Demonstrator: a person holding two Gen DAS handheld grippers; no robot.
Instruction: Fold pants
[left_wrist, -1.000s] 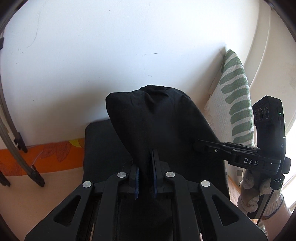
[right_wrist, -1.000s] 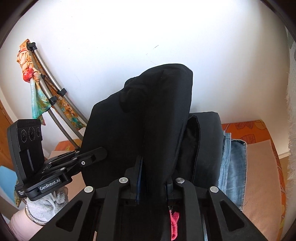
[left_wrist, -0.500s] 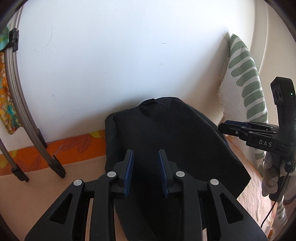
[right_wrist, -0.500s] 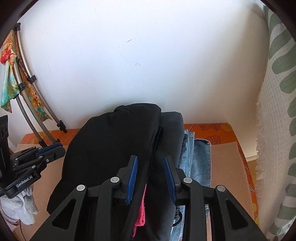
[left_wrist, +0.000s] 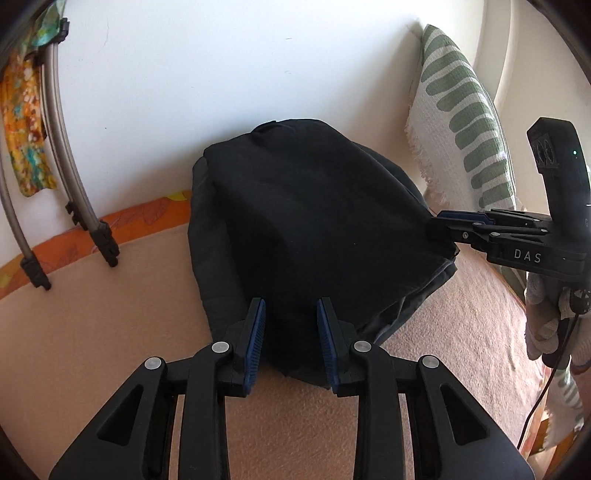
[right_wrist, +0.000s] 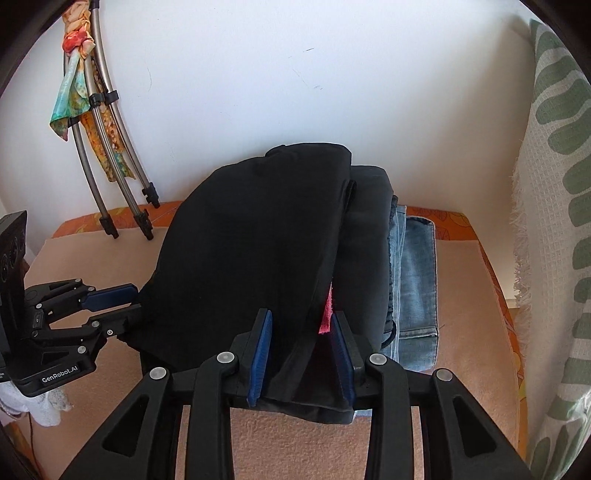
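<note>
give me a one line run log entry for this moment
task: fold pants | black pants: folded, on pile over jeans | left gripper: open, pads clear of cloth | right gripper: open, hem between pads

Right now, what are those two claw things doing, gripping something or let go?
Left gripper: open, pads off the folded black fabric pants.
Right gripper: open, pants edge lying loose between its jaws.

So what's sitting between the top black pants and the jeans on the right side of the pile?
In the right wrist view, another dark folded garment lies between the black pants and the jeans, with a pink cloth peeking out at the seam.
</note>
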